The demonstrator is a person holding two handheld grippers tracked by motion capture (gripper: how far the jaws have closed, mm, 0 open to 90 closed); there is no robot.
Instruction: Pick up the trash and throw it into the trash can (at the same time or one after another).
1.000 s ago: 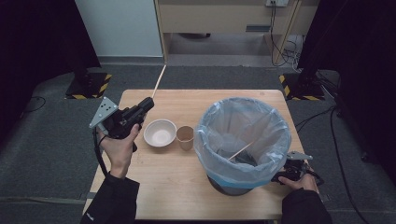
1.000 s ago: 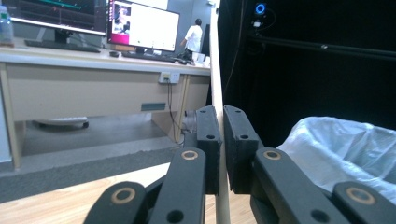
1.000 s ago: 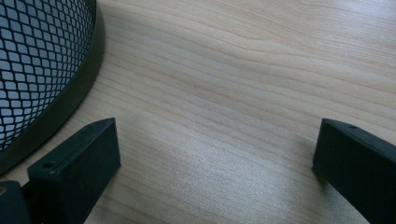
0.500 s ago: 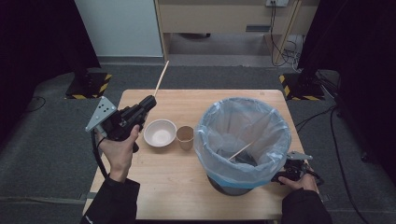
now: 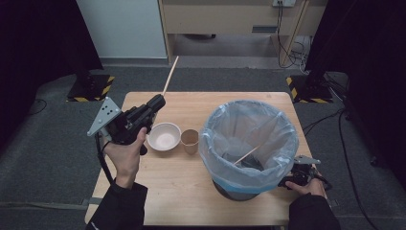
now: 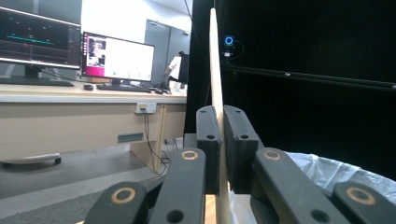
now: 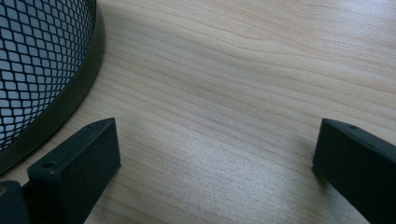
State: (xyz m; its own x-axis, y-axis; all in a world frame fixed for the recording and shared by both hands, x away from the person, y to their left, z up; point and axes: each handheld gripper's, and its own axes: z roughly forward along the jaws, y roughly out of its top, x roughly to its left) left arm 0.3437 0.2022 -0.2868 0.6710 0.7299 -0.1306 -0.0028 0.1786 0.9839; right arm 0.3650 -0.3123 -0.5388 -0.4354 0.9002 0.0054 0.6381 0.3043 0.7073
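Wooden table (image 5: 191,191) holds bowl (image 5: 163,136), cup (image 5: 190,140), bin (image 5: 249,143). Left tool (image 5: 155,103) above table's left side, squeezing long stick (image 5: 170,75). Right tool (image 7: 215,158) wide open, nothing inside, beside bin.

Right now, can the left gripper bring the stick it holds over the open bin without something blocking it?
Probably yes. The left gripper holds the stick raised above the table; only the low bowl and cup stand before the bin.
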